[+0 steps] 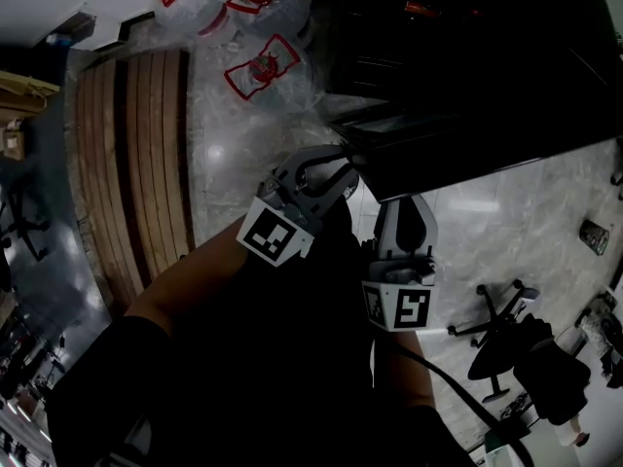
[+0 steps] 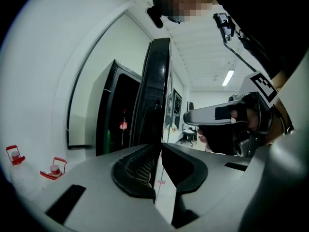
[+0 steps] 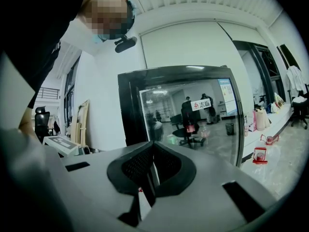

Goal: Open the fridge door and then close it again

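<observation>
Nearest the head camera are the person's two forearms (image 1: 185, 290), each carrying a gripper with one cube of black-and-white square markers, two cubes (image 1: 273, 236) in all; the patterns hold no readable writing. In its own view the left gripper (image 2: 161, 170) is pinched on the thin front edge of the fridge door (image 2: 157, 81), and the black slab of the door rises straight up from between the two dark pads. That door stands swung out from the fridge (image 2: 118, 110), whose dark inside shows one red and one green spot, too small to identify. The right gripper (image 3: 153, 175) hangs just beside the left one, facing the door's glass, with its pads drawn together into a narrow V and nothing that I can make out between them. On the glass is the only legible writing: a white label (image 3: 201, 104) with a red mark and two dark characters that appear to read 志高. From above, three clear water bottles (image 1: 265, 66) with red handles lie on the pale floor beside the fridge. One black office chair (image 1: 498, 324) stands well apart on the person's right.
</observation>
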